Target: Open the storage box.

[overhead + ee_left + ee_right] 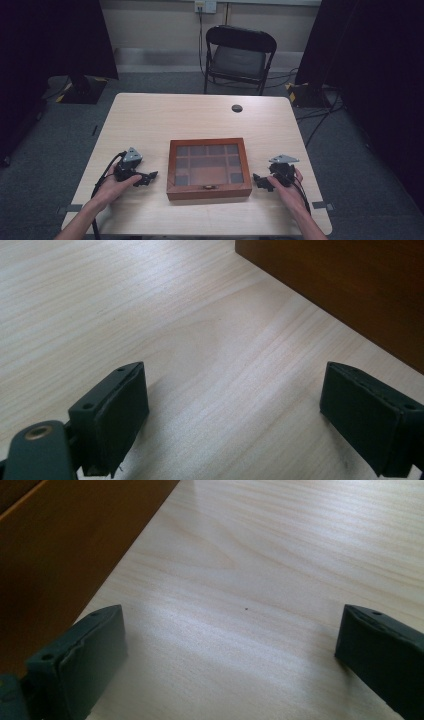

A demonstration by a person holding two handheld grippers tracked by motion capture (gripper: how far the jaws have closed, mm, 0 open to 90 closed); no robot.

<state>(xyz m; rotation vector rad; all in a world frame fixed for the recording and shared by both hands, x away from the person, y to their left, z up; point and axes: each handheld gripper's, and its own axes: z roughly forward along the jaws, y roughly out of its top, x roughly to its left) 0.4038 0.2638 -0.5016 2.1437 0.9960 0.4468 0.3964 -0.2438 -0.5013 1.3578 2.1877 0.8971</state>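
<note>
A brown wooden box [209,169] with a glass lid over several compartments lies shut at the near middle of the table, a small metal clasp on its front wall. My left gripper [146,178] rests on the table left of the box, jaws pointing at it. In the left gripper view the left gripper [235,415] is open over bare wood, with the box's side [350,285] ahead at the upper right. My right gripper [262,182] rests right of the box. Seen from its own camera, the right gripper [230,655] stands open with nothing between the jaws, and the box wall [60,545] is at the left.
The light wooden table [200,117] has a small dark round cap [237,108] near its far edge. A black folding chair [237,57] stands behind the table. Cables run on the grey floor at the right, and dark curtains hang on both sides.
</note>
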